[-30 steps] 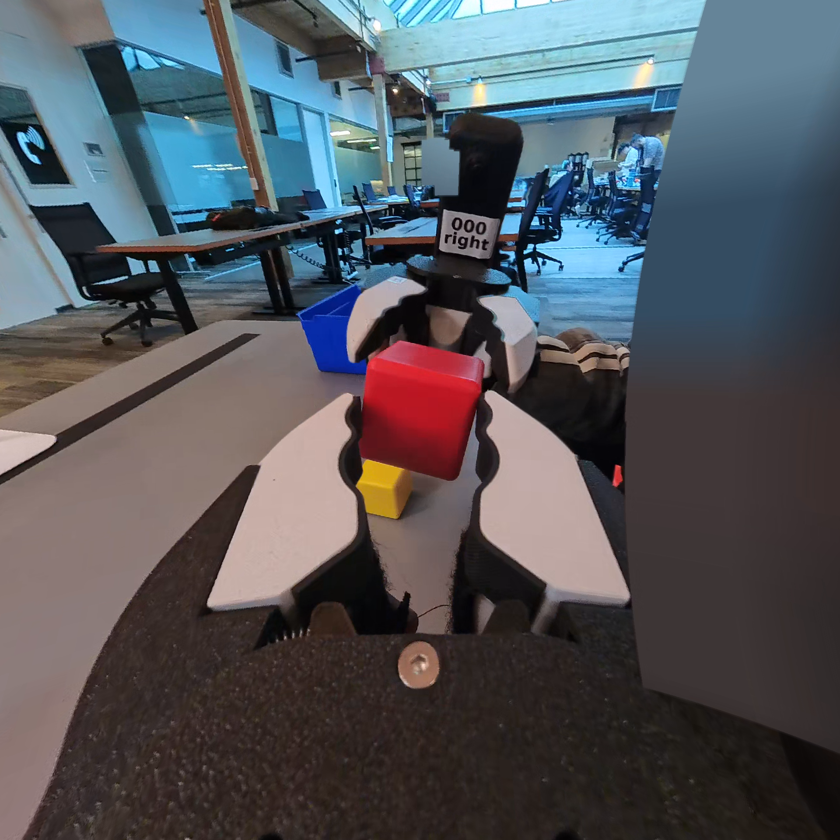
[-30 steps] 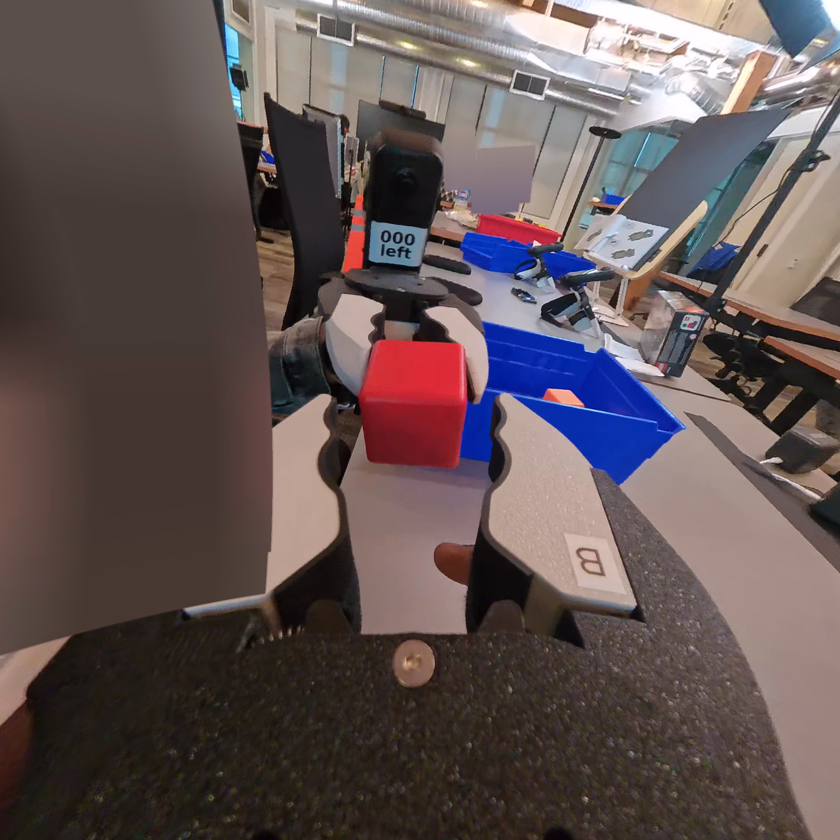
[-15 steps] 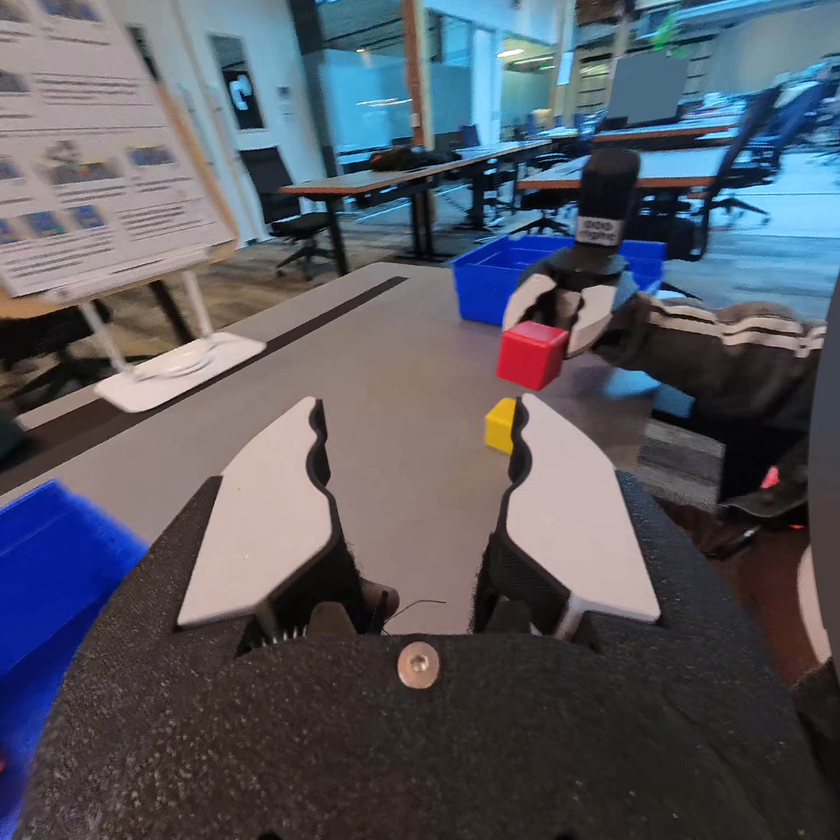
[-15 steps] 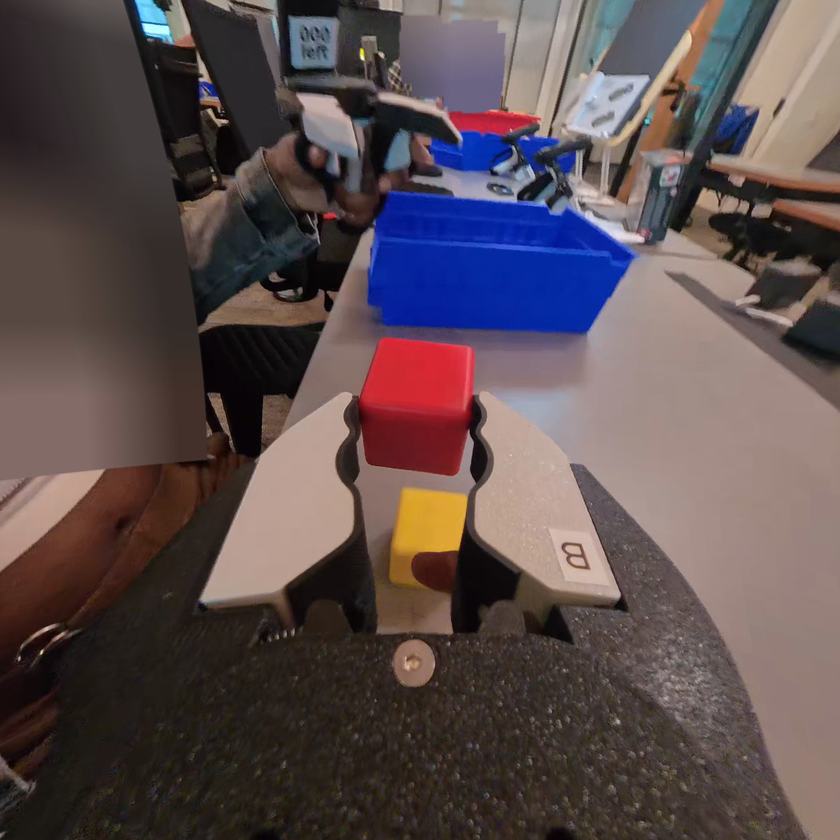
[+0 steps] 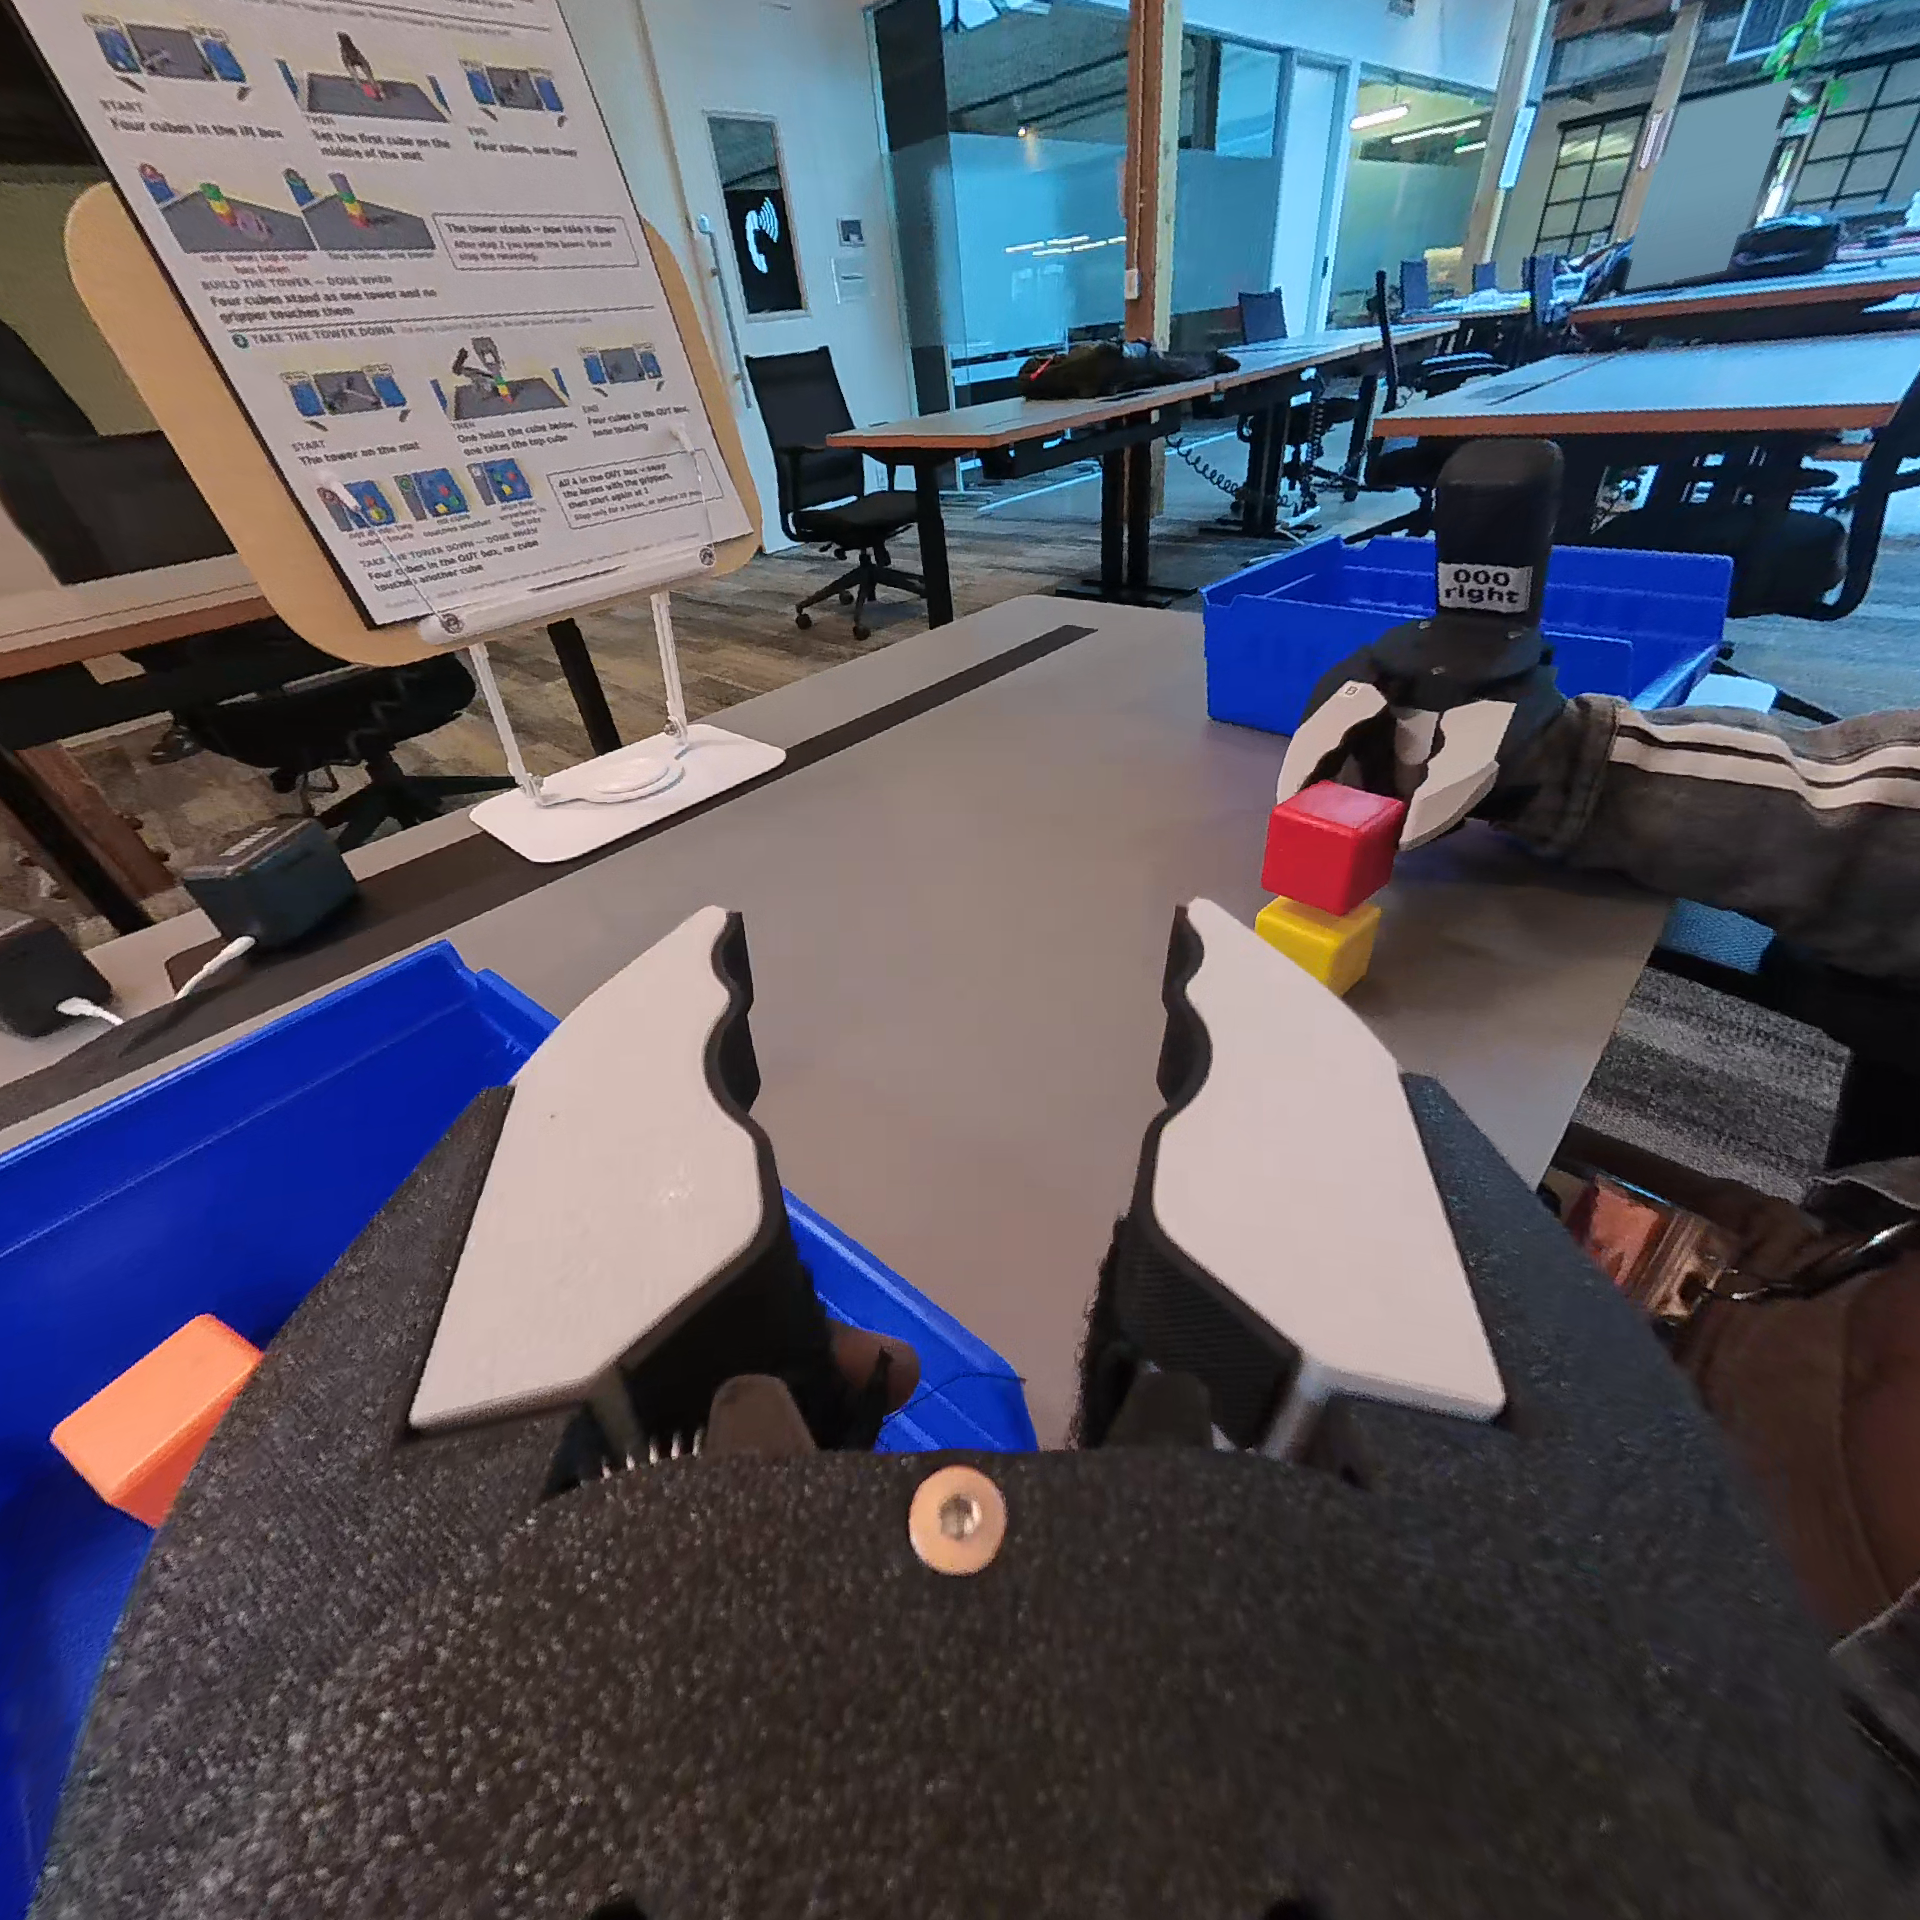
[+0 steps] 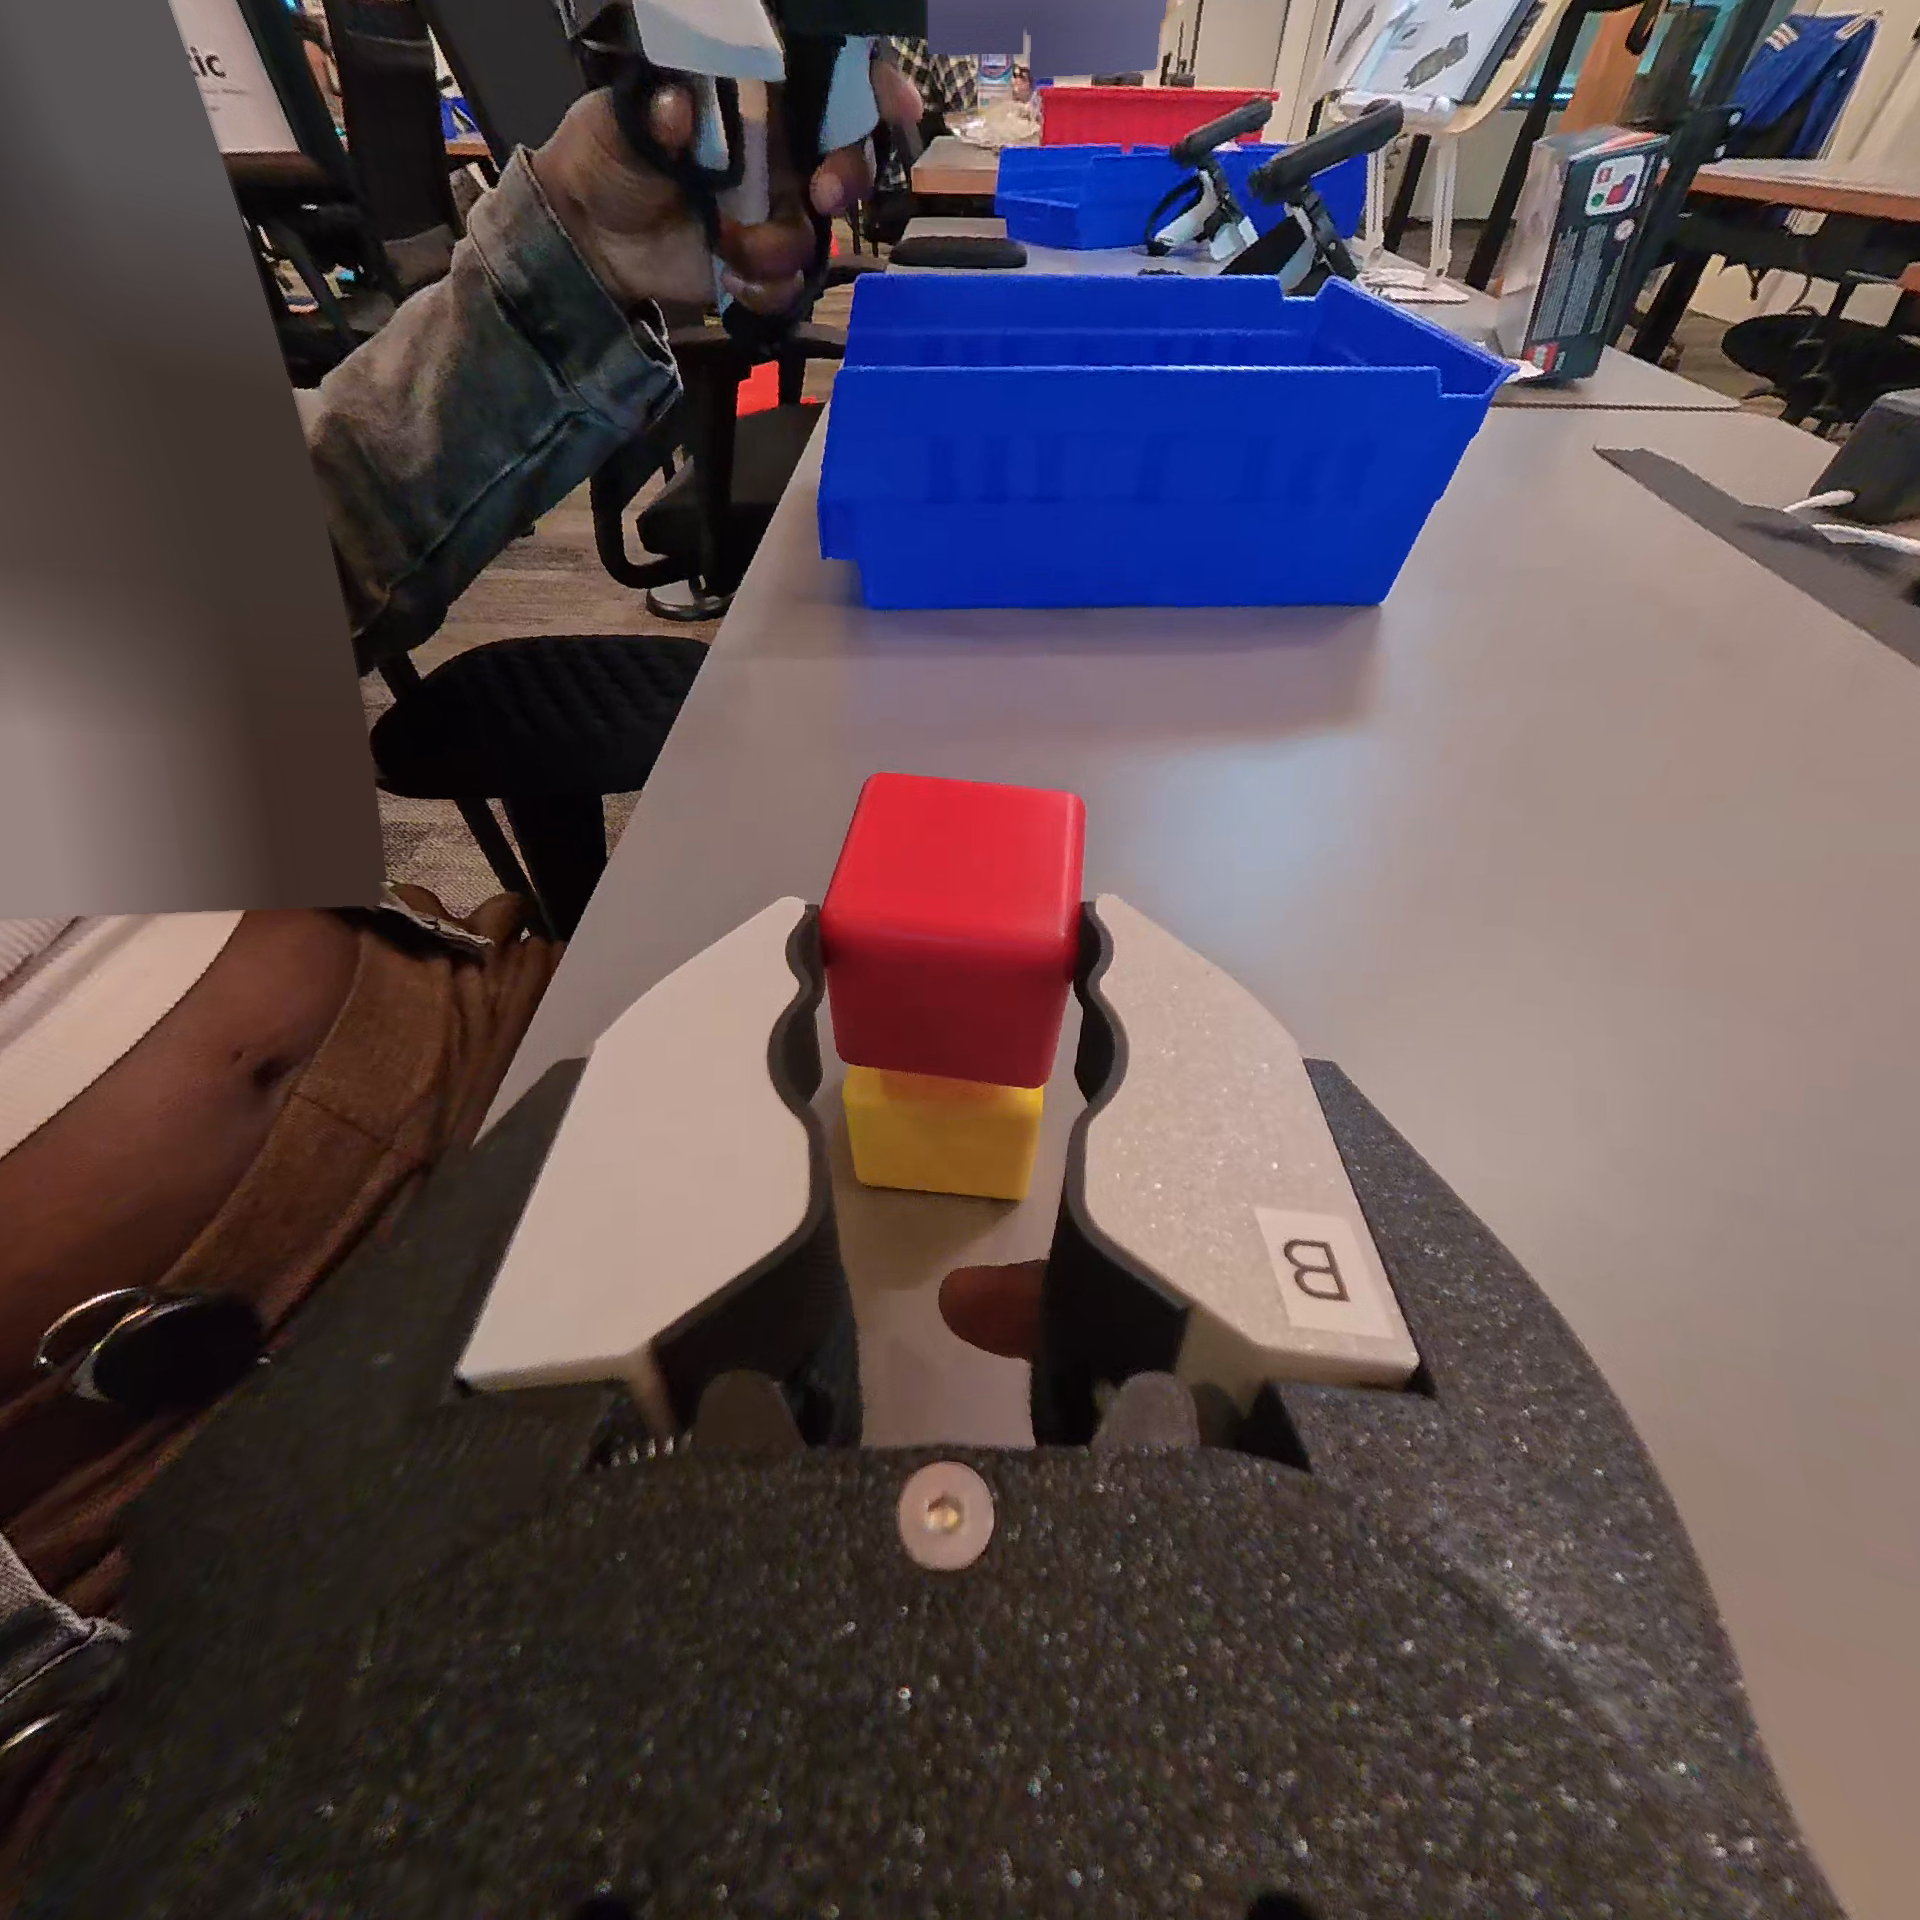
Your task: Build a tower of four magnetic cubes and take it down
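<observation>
Red cube on yellow cube, near the table's edge

The red cube [image 6: 951, 925] sits on the yellow cube [image 6: 940, 1143] (tongs squeezing its sides), held by the right gripper [image 6: 948, 935]. The left gripper [image 5: 956, 935] is wide, holding nothing, over the blue bin's [image 5: 208, 1143] corner.

Left gripper [image 5: 956, 997] open; right gripper [image 5: 1351, 821] holds red cube [image 5: 1330, 857] on yellow cube [image 5: 1314, 940]

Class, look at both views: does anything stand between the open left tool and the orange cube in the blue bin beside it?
Nothing visible does. The left tool is open and holds nothing; the orange cube lies uncovered in the blue bin, though the tool's body hides part of the bin.
</observation>
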